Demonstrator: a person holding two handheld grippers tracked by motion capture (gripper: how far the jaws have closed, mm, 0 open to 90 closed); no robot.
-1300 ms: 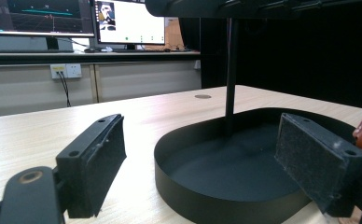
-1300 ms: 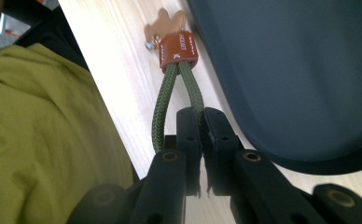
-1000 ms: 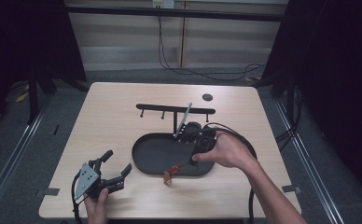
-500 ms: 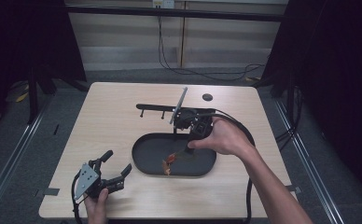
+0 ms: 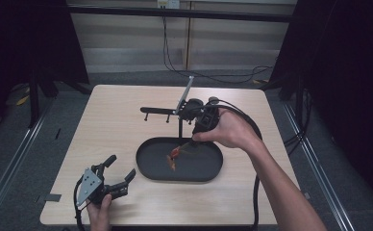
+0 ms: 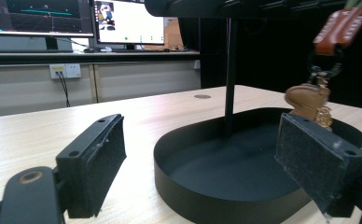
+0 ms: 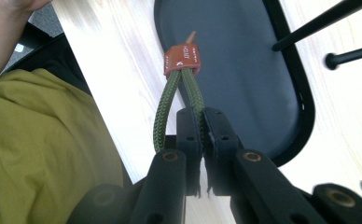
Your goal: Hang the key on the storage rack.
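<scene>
A key fob hangs over the black oval tray (image 5: 201,168): a green cord loop (image 7: 169,109), a brown leather tag (image 7: 183,58) and a brown charm (image 5: 173,157) on a ring. My right gripper (image 5: 194,139) is shut on the cord loop (image 5: 187,146), just in front of the black hook stand (image 5: 167,111). In the right gripper view its jaws (image 7: 201,122) pinch the cord above the tray (image 7: 244,70). My left gripper (image 5: 121,167) stands open at the table's front left. Past its pads (image 6: 95,149), tag (image 6: 340,28) and charm (image 6: 307,100) hang over the tray (image 6: 193,196).
The stand's pole (image 6: 229,79) rises from the tray's far side, and its hook bar (image 7: 323,21) runs leftward. A small dark disc (image 6: 202,96) lies on the table behind. Monitors (image 6: 123,21) stand on a bench beyond. Olive clothing (image 7: 39,140) is at the table's near edge.
My right gripper has lifted the key fob from near the tray's front rim and carried it back toward the stand. The left gripper has stayed in place, open.
</scene>
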